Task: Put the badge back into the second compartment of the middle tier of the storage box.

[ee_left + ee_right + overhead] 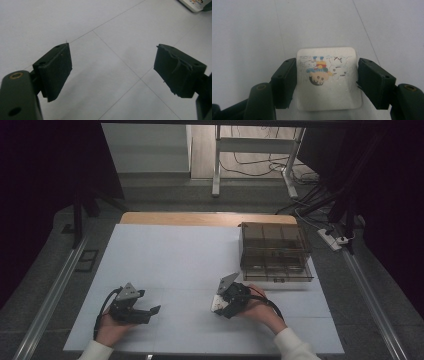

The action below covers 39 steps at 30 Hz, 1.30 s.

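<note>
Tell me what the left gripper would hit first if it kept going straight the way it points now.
Probably the white table cover: the left gripper, jaws open with nothing between them, aims across bare sheet. The white cartoon-printed pack shut in the right gripper lies off to the side, though depth is unclear.

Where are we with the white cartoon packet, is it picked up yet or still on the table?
Done: the right gripper has closed on the white cartoon packet, both pads against its sides. In hand: that grip; the packet still looks to lie on the white table sheet, not yet lifted. Left: lifting it and placing it, perhaps at the brown drawer box, though that is a guess. The left gripper is open and holds nothing.
</note>
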Available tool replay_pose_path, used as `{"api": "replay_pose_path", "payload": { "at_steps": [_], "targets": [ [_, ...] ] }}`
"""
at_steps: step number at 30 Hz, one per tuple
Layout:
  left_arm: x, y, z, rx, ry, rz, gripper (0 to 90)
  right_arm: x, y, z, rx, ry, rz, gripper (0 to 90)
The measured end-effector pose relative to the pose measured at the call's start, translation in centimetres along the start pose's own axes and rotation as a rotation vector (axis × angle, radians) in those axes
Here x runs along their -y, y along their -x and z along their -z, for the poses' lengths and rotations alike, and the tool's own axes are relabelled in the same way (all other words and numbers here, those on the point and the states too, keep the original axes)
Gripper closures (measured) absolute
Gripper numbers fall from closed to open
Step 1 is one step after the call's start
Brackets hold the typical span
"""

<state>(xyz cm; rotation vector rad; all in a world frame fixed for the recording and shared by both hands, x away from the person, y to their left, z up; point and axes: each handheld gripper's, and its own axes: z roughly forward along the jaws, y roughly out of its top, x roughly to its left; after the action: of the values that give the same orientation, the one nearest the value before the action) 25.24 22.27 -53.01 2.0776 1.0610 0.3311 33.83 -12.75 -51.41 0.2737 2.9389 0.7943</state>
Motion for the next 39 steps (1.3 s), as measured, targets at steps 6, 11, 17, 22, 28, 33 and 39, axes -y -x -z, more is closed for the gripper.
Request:
{"api": "replay_pose_path", "payload": {
  "at_steps": [6, 11, 17, 22, 28, 33, 39],
  "targets": [
    [0.0, 0.0, 0.0, -0.001, 0.001, 0.0, 14.5, 0.0, 0.2, 0.8, -0.001, 0.042, -0.022, 33.1],
    [0.0, 0.0, 0.0, 0.0, 0.0, -0.001, 14.5, -0.1, 0.3, 1.8, 0.004, 0.089, -0.033, 33.1],
    [0.0, 0.0, -0.1, -0.001, 0.0, 0.0, 14.5, -0.2, 0.4, 2.8, 0.01, 0.136, -0.041, 33.1],
    [0.0, 0.0, -0.1, -0.002, -0.002, -0.002, 14.5, -0.5, 0.3, 3.6, 0.018, 0.17, -0.038, 33.1],
    [0.0, 0.0, -0.1, -0.003, -0.003, -0.003, 14.4, -0.6, 0.3, 4.6, 0.034, 0.211, -0.037, 33.1],
    [0.0, 0.0, -0.1, -0.004, -0.004, -0.006, 14.4, -0.6, 0.3, 5.3, 0.048, 0.23, -0.031, 33.1],
    [0.0, 0.1, -0.1, -0.004, -0.005, -0.008, 14.4, -0.6, 0.3, 6.3, 0.064, 0.255, -0.031, 33.1]
  ]
}}
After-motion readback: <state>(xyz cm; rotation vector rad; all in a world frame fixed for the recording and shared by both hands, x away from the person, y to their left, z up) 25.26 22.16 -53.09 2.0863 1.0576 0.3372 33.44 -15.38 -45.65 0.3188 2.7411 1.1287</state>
